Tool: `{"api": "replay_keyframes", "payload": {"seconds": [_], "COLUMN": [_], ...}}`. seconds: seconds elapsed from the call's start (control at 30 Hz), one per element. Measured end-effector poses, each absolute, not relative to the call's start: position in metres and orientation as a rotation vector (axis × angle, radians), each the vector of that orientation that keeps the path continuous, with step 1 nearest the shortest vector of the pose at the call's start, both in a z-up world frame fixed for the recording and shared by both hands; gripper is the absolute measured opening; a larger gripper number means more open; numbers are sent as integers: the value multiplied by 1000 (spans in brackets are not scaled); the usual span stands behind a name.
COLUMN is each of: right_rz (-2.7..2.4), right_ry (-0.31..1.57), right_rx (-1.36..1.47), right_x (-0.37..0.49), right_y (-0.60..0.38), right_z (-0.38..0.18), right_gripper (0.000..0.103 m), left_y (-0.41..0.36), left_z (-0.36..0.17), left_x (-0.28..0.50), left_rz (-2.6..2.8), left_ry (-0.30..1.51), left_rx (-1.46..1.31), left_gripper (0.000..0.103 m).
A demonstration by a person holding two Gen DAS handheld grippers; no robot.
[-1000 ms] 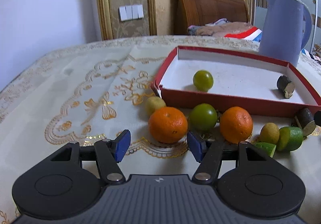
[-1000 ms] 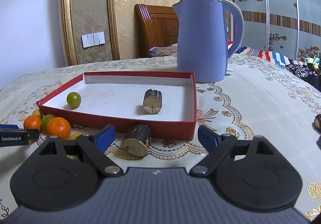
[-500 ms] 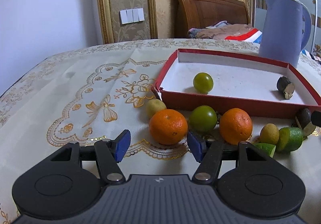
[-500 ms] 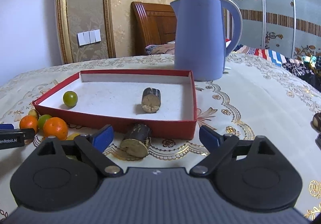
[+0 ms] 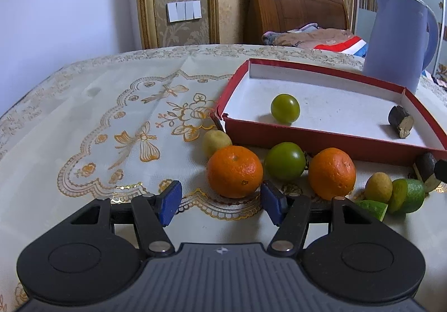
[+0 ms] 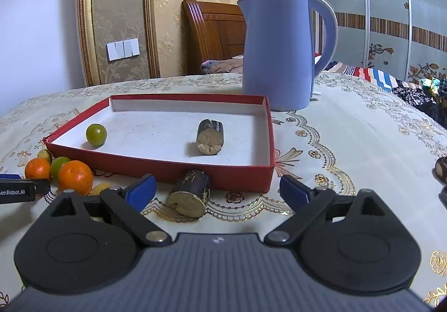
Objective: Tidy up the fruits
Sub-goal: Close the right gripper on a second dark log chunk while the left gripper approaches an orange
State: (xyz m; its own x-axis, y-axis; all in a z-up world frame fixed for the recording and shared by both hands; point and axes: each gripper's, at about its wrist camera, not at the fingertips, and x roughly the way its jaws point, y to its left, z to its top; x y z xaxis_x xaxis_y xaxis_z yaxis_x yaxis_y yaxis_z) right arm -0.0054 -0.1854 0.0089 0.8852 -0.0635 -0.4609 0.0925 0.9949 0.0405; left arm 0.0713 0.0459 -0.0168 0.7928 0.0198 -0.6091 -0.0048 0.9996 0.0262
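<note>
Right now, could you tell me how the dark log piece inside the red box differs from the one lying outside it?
The inside piece rests on the white floor of the red box; the outside piece lies on the tablecloth against the box's front wall. The outside piece has a loose slice beside its cut face; the inside piece has none. Both are dark-barked cylinders lying sideways.

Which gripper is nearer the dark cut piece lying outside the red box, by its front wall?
Right. The right gripper faces the dark cut piece, which lies just ahead of its open, empty jaws. The left gripper sits off to the side, at the oranges.
</note>
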Motion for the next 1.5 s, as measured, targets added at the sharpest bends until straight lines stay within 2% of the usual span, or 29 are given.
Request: {"api": "replay_keyframes", "payload": {"seconds": [0.33, 0.6, 1.0, 1.2, 1.5], "right_rz": [-83, -87, -113, -159, -105], "right_ry": [471, 469, 453, 437, 525], "right_rx": [66, 77, 89, 93, 71], "right_x": [-7, -8, -12, -45, -35], "right_y": [-186, -189, -197, -230, -227], "right_z": [9, 8, 10, 14, 5], "right_gripper": [97, 97, 97, 97, 96], "left_y": [41, 41, 51, 55, 54], "left_z": [-16, -17, -13, -10, -10], "left_x": [69, 67, 58, 53, 55], "left_rz": [-4, -33, -19, -13, -9], "left_ry": [637, 638, 605, 585, 581], "left_rx": [52, 49, 10, 4, -3], "left_gripper": [61, 37, 36, 36, 37]}}
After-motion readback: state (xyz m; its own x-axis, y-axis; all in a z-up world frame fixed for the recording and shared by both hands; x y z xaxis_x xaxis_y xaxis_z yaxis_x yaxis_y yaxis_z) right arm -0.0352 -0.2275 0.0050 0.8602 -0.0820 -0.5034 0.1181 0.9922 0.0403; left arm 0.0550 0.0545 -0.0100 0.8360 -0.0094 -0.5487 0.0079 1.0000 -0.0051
